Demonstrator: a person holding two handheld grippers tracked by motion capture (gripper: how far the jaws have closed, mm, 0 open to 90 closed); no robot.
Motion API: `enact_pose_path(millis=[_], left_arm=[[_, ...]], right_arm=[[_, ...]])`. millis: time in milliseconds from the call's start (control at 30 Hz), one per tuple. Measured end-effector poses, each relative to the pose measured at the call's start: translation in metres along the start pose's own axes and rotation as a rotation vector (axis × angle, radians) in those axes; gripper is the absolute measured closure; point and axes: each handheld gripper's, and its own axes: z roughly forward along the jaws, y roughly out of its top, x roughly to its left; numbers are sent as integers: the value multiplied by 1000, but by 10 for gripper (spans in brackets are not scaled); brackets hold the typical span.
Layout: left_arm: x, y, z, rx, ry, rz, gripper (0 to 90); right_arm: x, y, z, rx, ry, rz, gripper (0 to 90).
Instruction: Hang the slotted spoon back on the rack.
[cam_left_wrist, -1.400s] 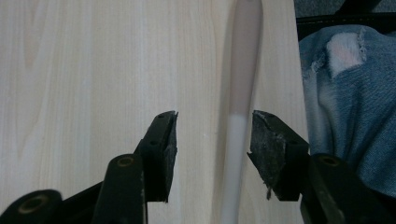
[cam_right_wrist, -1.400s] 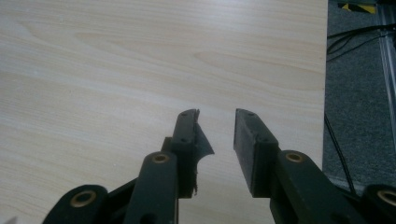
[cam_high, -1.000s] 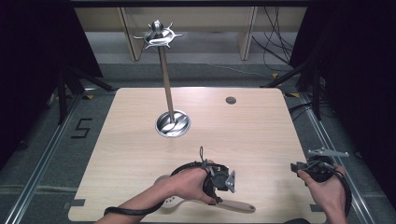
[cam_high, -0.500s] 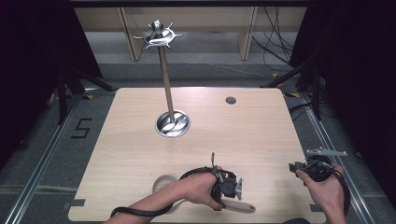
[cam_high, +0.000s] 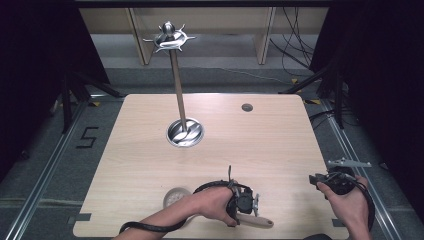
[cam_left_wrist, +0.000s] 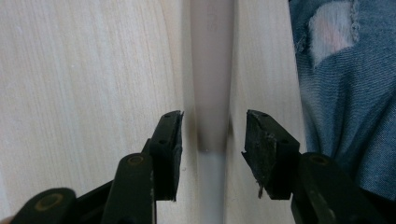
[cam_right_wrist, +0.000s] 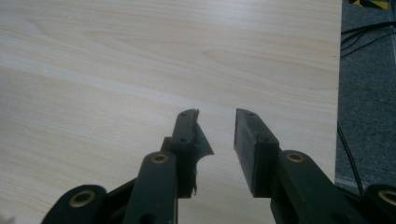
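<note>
Left gripper (cam_left_wrist: 212, 135) fingers astride smooth tapered wooden handle (cam_left_wrist: 211, 93), pale woodgrain table (cam_high: 280, 145)

Metal hook stand (cam_high: 176, 85) on the table (cam_high: 280, 145); cables (cam_high: 295, 45) behind

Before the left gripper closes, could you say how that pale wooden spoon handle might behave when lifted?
The pale wooden spoon handle looks rigid, so probably no flopping. It tapers and looks smooth, so it may slide between the open left gripper. Held at one end, it could tilt.
</note>
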Motion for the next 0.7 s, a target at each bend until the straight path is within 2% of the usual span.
enact_pose_path(millis=[33,67,133,167,433,467,533,567,600,700], left_arm=[[0,0,0,3,-1,0,562],[0,0,1,4,-1,1,563],[-1,1,1,12,-1,6,564],[-1,2,2,12,-1,3,565],[1,3,4,33,-13,3,584],[1,3,4,33,-14,3,585],[1,3,5,35,-18,5,585],[1,3,5,36,-20,5,587],[1,3,5,39,-22,6,588],[2,3,6,44,-23,8,593]], right_arm=[[-2,-1,1,-10,-5,-23,698],[-4,1,-2,10,-17,-45,698],[1,1,-2,27,8,21,699],[1,1,-2,22,11,27,698],[1,1,-1,23,11,30,698],[0,-1,0,2,9,7,698],[1,0,-1,25,14,29,698],[1,0,-1,24,14,27,698],[-1,1,-1,27,15,3,698],[-1,1,-1,27,16,4,698]])
